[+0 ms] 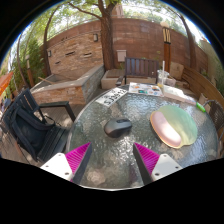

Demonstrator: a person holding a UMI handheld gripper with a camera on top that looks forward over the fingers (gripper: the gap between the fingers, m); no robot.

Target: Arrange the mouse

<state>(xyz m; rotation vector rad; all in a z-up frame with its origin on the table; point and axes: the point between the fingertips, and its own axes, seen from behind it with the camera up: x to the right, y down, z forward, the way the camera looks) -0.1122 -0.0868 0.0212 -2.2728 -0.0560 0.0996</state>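
Observation:
A dark grey computer mouse (118,127) lies on the round glass table (100,150), just ahead of the fingers and a little beyond them, near the table's middle. An oval iridescent pad (174,126) lies flat to the right of the mouse. My gripper (113,158) is open and empty above the near part of the table. Its two pink pads (78,156) stand wide apart, with only bare glass between them.
A keyboard (110,96) lies at the table's far edge, with boxes and papers (150,88) to its right. A dark chair (25,128) stands at the left. A brick wall (75,45) and trees are behind.

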